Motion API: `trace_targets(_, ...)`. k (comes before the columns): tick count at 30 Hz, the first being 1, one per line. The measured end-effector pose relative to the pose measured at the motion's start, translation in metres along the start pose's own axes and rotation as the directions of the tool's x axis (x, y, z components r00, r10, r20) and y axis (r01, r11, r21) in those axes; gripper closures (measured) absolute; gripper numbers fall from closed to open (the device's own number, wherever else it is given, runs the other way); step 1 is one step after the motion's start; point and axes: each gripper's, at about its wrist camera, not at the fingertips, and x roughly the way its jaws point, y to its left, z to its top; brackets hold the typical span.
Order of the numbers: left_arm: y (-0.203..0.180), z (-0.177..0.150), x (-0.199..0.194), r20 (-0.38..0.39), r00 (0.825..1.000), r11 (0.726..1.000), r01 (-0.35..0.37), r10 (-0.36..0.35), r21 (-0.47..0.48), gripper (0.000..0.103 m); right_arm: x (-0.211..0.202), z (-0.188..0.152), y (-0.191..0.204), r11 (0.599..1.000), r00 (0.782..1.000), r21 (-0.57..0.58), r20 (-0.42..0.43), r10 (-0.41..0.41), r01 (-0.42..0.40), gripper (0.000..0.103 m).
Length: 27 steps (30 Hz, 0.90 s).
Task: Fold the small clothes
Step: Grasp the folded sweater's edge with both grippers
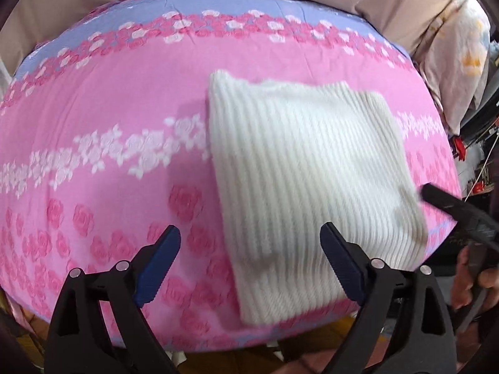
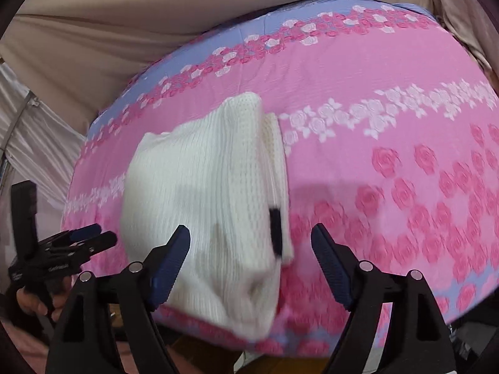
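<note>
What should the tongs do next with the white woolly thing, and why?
Probably pull both tongs back and leave it. The white knit garment already lies folded in a neat rectangle on the pink rose bedspread. The left tongs and right tongs are both open and hold nothing, so another fold seems unneeded.

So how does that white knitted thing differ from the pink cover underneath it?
The white knit garment is plain, ribbed and thick; the pink cover is thin, printed with rose bands. The garment is folded into a small, roughly square bundle; the cover is spread flat across the whole surface. Both are soft fabric.
</note>
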Motion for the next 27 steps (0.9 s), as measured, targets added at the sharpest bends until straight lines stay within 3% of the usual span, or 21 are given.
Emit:
trace_targets(2,-0.002,0.009,0.010,0.000,1.000,1.000,-0.005,0.005,-0.010,0.014,0.025,0.007,-0.002,0.999,0.999,0.014,-0.041,-0.034,0.035,0.025)
trace_targets(6,-0.005,0.018,0.028,-0.027,0.999,1.000,-0.022,0.021,-0.016,0.014,0.053,0.008,-0.005,0.999,0.996,0.033,-0.082,-0.021,0.024,0.025)
trace_targets(14,0.002,0.020,0.045,-0.057,0.998,0.998,0.015,-0.018,-0.054,0.011,0.067,0.003,-0.020,0.985,0.988,0.150,-0.116,0.098,-0.080,0.022)
trace_targets(16,0.007,0.021,0.051,-0.069,0.996,0.996,0.051,-0.057,-0.079,0.009,0.067,0.000,-0.024,0.979,0.984,0.172,-0.118,0.130,-0.109,0.021)
trace_targets(19,0.024,0.021,0.062,-0.081,0.981,0.972,0.158,-0.174,-0.172,0.007,0.067,-0.002,-0.025,0.978,0.983,0.167,-0.111,0.145,-0.126,0.017)
trace_targets(21,0.040,0.018,0.073,-0.080,0.953,0.927,0.262,-0.293,-0.268,0.007,0.068,-0.001,-0.023,0.979,0.983,0.159,-0.110,0.149,-0.130,0.017)
trace_targets(23,0.050,0.016,0.077,-0.047,0.930,0.886,0.330,-0.364,-0.325,0.006,0.069,-0.001,-0.021,0.977,0.981,0.157,-0.108,0.163,-0.145,0.016)
trace_targets(27,0.047,0.020,0.077,-0.054,0.923,0.882,0.346,-0.382,-0.319,0.009,0.074,0.003,-0.019,0.962,0.971,0.191,-0.100,0.216,-0.194,0.016)
